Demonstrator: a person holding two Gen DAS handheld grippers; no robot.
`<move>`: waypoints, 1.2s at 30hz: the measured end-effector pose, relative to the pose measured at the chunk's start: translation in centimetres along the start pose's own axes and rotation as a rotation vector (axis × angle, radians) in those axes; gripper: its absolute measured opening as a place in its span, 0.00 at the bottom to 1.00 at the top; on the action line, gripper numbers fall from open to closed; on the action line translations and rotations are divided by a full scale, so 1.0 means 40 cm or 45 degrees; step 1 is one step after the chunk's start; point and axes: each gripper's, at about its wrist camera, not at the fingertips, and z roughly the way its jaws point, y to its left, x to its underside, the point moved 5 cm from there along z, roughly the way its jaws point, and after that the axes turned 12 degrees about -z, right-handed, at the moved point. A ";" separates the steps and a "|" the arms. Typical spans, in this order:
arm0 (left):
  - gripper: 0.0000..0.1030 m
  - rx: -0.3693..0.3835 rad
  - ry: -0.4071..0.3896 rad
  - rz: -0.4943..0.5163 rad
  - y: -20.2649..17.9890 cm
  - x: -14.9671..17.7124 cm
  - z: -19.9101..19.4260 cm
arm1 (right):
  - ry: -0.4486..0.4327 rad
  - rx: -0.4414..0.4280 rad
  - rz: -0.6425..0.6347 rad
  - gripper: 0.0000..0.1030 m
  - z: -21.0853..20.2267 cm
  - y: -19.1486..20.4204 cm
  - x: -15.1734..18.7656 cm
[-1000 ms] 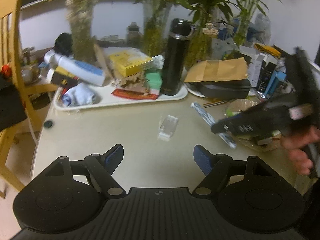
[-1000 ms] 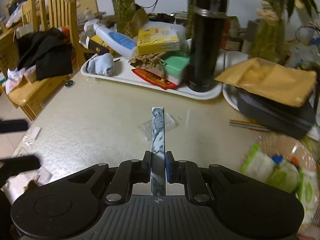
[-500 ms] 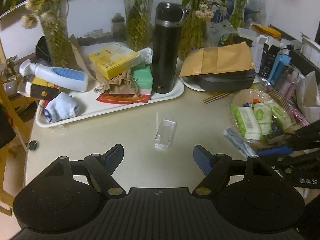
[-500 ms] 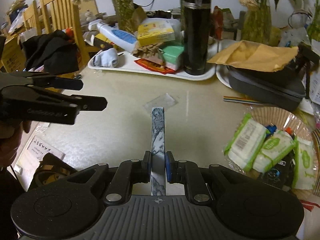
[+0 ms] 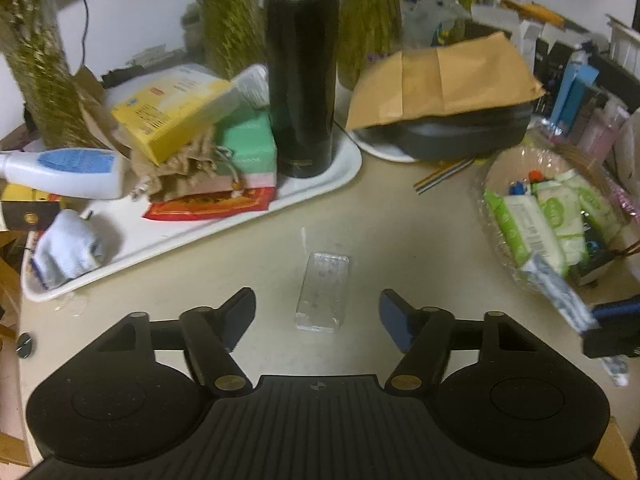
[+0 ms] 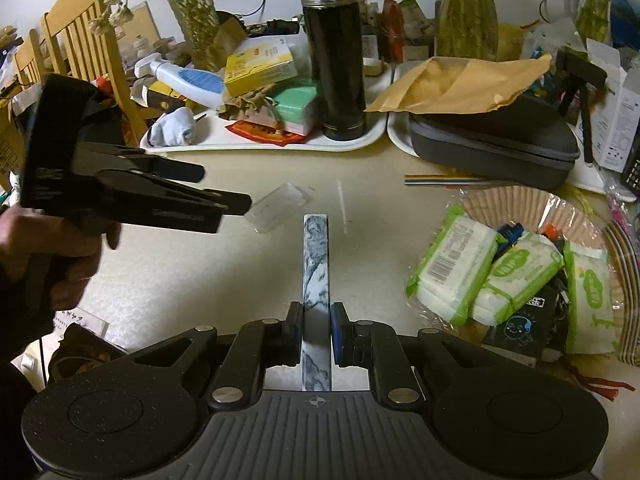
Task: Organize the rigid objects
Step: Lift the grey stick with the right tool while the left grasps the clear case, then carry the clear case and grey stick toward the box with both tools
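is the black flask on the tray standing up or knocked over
Upright. The black flask stands on its base at the right end of the white tray, cap on top, rising above the boxes beside it.

Flask top cut off by frame edge; box print blurred, perhaps unreadable.

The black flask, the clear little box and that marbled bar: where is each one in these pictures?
Flask (image 6: 340,64), right wrist view, middle of its body.
Clear box (image 5: 323,292), left wrist view, centre of its top.
Marbled bar (image 6: 316,264), right wrist view, mid-length, ahead of the pads.
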 end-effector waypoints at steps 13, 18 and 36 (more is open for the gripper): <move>0.43 -0.052 0.159 0.035 -0.006 0.008 0.147 | 0.006 -0.014 0.039 0.16 0.011 -0.010 -0.002; 0.32 -0.039 0.155 0.018 -0.002 0.004 0.152 | 0.003 -0.021 0.053 0.16 0.011 -0.012 -0.003; 0.32 -0.081 0.088 -0.052 0.010 -0.003 0.007 | 0.002 -0.018 0.048 0.16 0.021 0.002 -0.020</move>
